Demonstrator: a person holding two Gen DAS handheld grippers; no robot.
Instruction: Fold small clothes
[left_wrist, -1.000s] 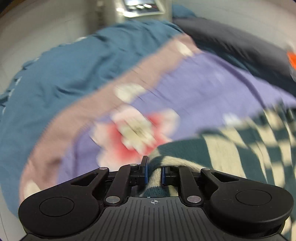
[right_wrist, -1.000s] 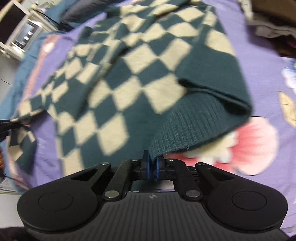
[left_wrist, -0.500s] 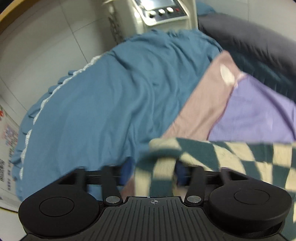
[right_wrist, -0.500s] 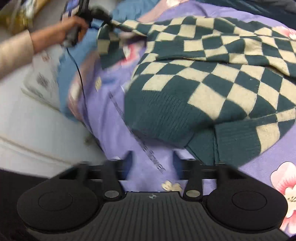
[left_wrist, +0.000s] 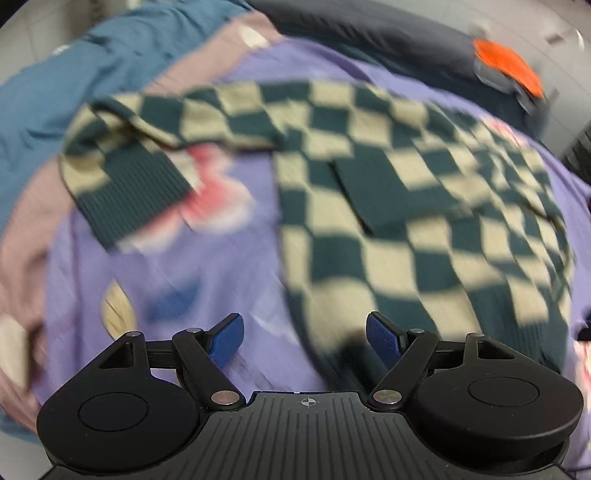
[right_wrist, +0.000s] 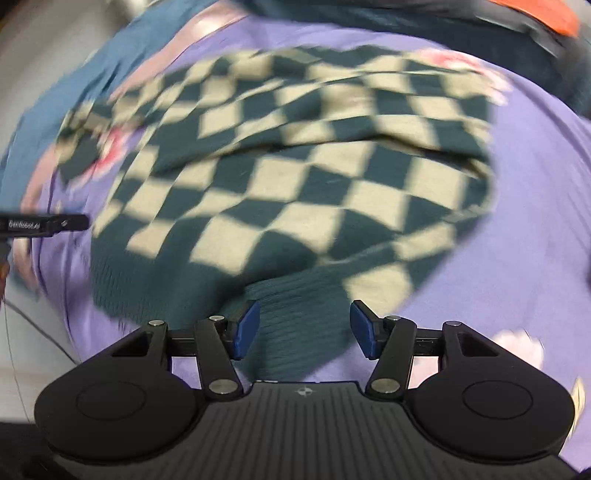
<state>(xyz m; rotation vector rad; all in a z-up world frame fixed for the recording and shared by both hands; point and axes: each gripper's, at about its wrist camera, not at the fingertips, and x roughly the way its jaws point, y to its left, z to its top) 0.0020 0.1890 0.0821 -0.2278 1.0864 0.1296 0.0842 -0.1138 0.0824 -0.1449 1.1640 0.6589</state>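
Observation:
A dark green and cream checkered sweater lies spread on a purple flowered sheet; one sleeve stretches to the left with its ribbed cuff down. It also fills the right wrist view. My left gripper is open and empty, just short of the sweater's lower edge. My right gripper is open and empty, with the sweater's ribbed hem lying between its fingers. Both views are blurred.
A blue blanket lies at the left beyond a pink sheet border. A dark pillow and an orange item sit at the far side. The left gripper's tip shows at the left edge of the right wrist view.
Both grippers let go of the sweater and opened. The sweater now lies flat on the sheet, and both grippers have pulled back toward its near edge.

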